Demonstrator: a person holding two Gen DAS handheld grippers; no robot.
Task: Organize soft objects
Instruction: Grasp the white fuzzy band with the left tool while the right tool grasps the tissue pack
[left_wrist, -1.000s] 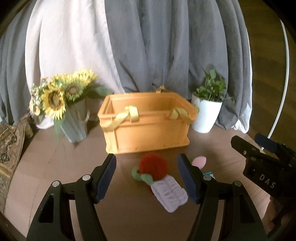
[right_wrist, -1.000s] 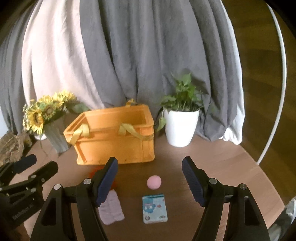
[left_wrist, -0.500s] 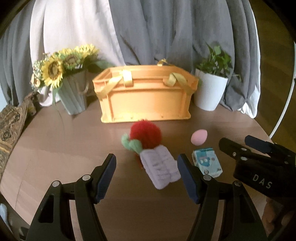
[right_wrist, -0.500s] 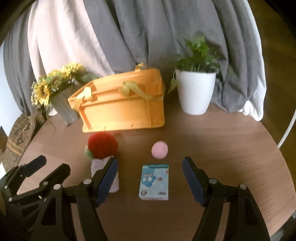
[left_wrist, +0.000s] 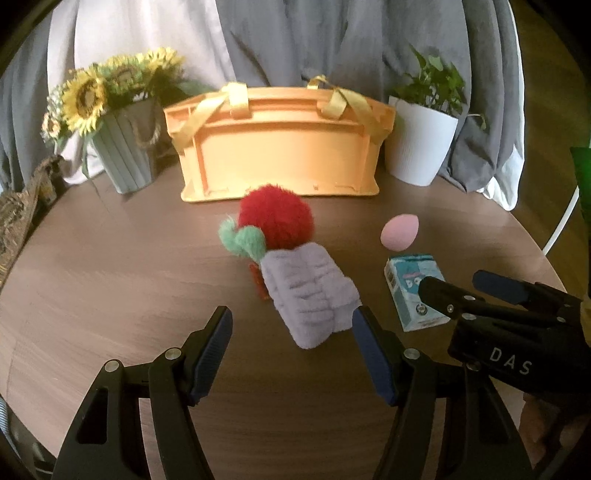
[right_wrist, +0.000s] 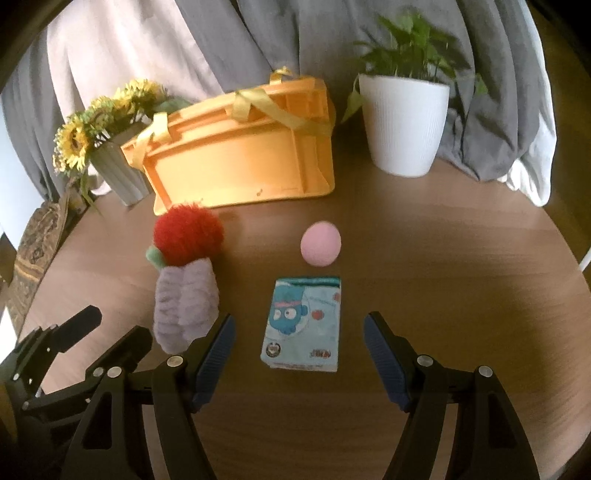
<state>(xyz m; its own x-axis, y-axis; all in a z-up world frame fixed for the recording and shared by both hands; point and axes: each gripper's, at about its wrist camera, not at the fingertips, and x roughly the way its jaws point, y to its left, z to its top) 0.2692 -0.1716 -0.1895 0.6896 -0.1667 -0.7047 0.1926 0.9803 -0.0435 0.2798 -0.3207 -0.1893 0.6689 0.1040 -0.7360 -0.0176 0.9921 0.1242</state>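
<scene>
both grippers have dropped toward the table, 2 jaws apart on each, nothing held. left gripper (left_wrist: 291, 347) frames the lilac plush cloth (left_wrist: 308, 295); right gripper (right_wrist: 299, 354) frames the tissue pack (right_wrist: 303, 325). beyond lie the red pompom (left_wrist: 277, 216), pink sponge (right_wrist: 320, 243), then the orange crate (left_wrist: 280, 147). best to close low and centred on the cloth.

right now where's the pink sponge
The pink sponge lies on the table, just beyond the blue tissue pack and right of the red pompom.
</scene>
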